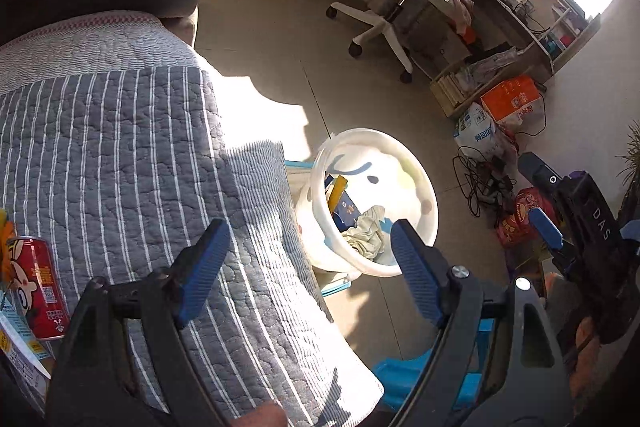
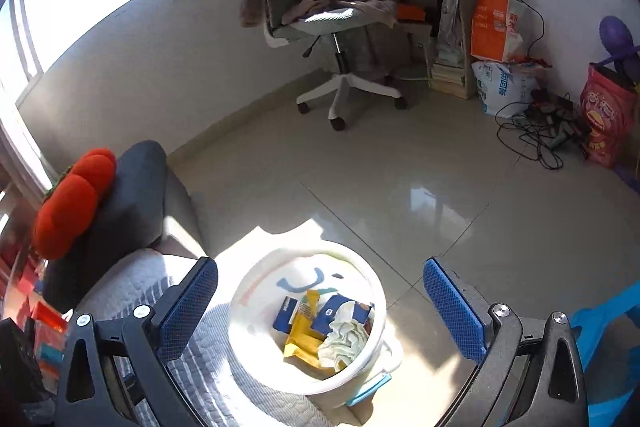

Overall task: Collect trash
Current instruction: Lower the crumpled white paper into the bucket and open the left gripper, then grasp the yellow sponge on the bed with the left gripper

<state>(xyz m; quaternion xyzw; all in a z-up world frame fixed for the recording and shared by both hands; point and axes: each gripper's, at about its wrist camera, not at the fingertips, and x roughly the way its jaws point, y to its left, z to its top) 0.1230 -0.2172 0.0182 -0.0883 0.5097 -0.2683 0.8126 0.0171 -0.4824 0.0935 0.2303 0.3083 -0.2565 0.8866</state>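
A white bucket (image 1: 420,179) (image 2: 256,283) stands on the floor beside the sofa. It holds blue cartons (image 2: 334,311), a yellow wrapper (image 2: 300,343) and a crumpled tissue (image 2: 340,339). My left gripper (image 1: 308,267) is open and empty, over the striped sofa cover's edge, short of the bucket. My right gripper (image 2: 320,311) is open and empty, above the bucket. The right gripper also shows in the left wrist view (image 1: 580,211), to the right of the bucket. A red can (image 1: 40,287) stands at the far left on the sofa, beside a carton (image 1: 20,355).
A grey striped quilted cover (image 1: 140,167) drapes the sofa, with a dark cushion (image 2: 132,183) and an orange plush (image 2: 72,199). An office chair (image 2: 320,23), a desk, bags (image 2: 500,83), cables (image 2: 536,135) and a blue stool (image 2: 600,327) stand around the tiled floor.
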